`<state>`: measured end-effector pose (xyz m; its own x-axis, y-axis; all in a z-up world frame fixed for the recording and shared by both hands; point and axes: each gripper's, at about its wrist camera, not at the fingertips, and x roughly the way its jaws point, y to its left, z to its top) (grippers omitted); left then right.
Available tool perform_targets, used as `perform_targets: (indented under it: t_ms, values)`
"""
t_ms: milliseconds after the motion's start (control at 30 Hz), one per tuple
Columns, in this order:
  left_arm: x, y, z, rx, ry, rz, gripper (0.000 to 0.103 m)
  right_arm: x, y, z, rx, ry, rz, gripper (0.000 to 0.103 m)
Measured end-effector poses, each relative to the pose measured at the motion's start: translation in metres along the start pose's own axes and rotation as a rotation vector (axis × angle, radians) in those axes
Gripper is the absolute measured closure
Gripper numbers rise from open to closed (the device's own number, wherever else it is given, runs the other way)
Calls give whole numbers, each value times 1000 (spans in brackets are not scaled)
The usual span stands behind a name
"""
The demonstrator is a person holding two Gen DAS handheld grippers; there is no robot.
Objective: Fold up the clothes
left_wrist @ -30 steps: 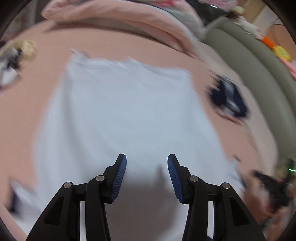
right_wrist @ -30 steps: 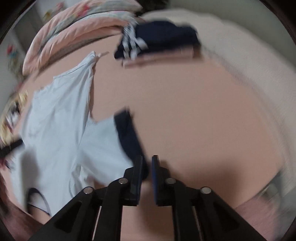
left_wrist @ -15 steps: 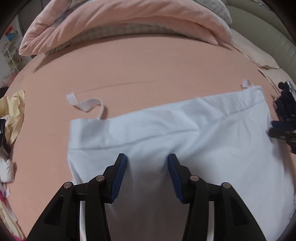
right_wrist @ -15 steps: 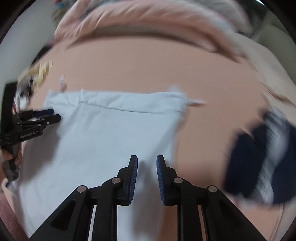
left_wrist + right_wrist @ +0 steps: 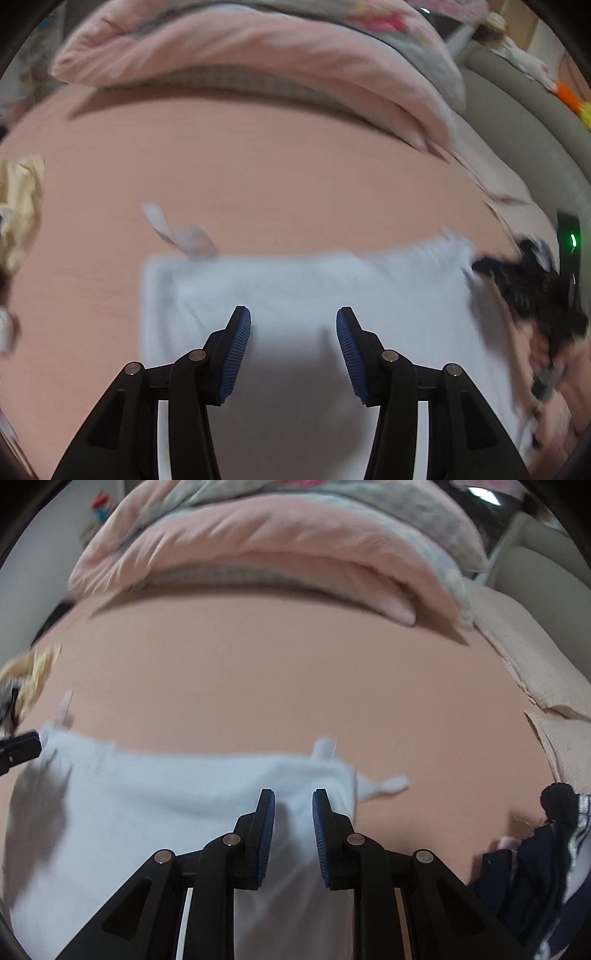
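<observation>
1. I see the garment (image 5: 314, 291) spread flat on the bed (image 5: 277, 177), directly ahead.
2. Behind it lies the quilt (image 5: 266, 557).
3. To my right sits a pile of clothes (image 5: 546, 867); another heap (image 5: 18, 206) lies left.

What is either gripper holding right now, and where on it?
Nothing: the left gripper and right gripper are both open above the light blue garment.

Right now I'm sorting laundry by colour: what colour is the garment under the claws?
Pale blue garment, clearest in the right wrist view.
</observation>
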<state>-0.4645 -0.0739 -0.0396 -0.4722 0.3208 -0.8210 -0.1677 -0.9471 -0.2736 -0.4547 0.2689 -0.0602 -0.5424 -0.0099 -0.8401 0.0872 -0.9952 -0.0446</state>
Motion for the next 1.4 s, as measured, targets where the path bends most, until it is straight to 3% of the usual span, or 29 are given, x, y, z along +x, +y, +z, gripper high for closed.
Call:
perform_targets:
  t_ms: [133,200,300,433,500,567,667,733,900,1000,1167,1200,1233,1300,1333,1400]
  values:
    - [-20,-72,-48,182,48,-50,58,-58,-29,-31,130,0,130,83]
    - [-24,-111,-74,241,81,-59,58,-93,-33,-61,126,7,168,81]
    - [-27,-152,-112,263,124,-51,58,-129,-24,-108,74,60,126,79]
    - [-27,-185,-170,297,209,19,57,-152,2,-188,66,110,65,79]
    - [-28,-194,-194,369,188,122,57,-161,-13,-224,194,103,76,79]
    - [-43,-198,-200,337,143,153,58,-173,-37,-258,356,85,97,79]
    - [-74,-222,-209,291,32,-28,58,-186,-72,-301,544,101,148,71]
    - [-79,-241,-218,325,18,-81,57,-188,-80,-318,548,142,166,71]
    - [-47,-276,-234,385,64,-58,57,-180,-88,-327,553,161,186,71]
    - [-40,-277,-241,370,71,-40,58,-170,-100,-326,606,169,258,70]
    - [-39,-277,-252,371,95,-40,58,-159,-111,-310,537,128,201,70]
    - [-35,-284,-255,408,103,-25,57,-157,-113,-307,521,119,187,75]
    - [-36,-288,-257,450,111,-17,57,-155,-115,-304,505,110,173,88]
    - [-39,-294,-256,510,120,-19,57,-151,-118,-295,454,99,125,97]
    - [-41,-291,-246,466,106,-46,57,-149,-119,-290,411,101,81,97]
    - [-45,-284,-224,380,78,-100,57,-158,-129,-290,442,80,48,97]
